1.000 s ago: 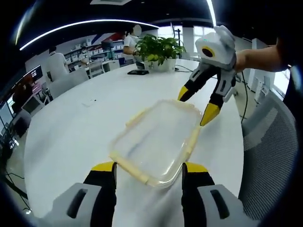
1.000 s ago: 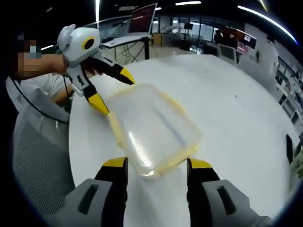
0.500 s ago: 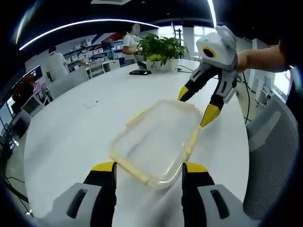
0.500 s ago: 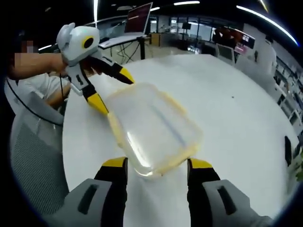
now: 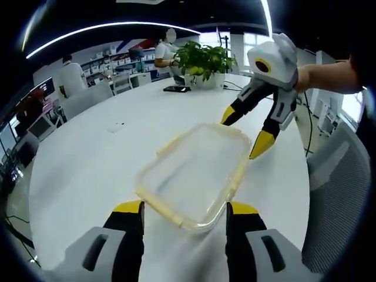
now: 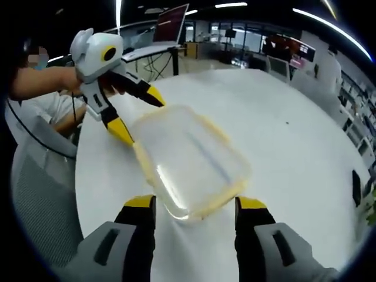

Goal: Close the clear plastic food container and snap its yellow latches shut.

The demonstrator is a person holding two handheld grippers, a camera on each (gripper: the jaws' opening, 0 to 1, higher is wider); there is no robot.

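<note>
While both tongs [image 5: 184, 207] [image 6: 196, 202] gape apart, they flank opposite ends of the container [image 5: 195, 173]

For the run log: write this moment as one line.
left gripper: open, at container end | right gripper: open, at opposite end | container: lid on, on table

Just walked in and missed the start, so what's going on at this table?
A person is working a clear container with yellow latches on a white table, one claw in each hand. The container lies flat with its lid on. The left claw is open, its jaws either side of the container's near end. The right claw is open too, straddling the opposite end. Neither jaw pair looks closed on anything. Whether any latch is snapped down cannot be told. A potted plant stands at the table's far end.
</note>
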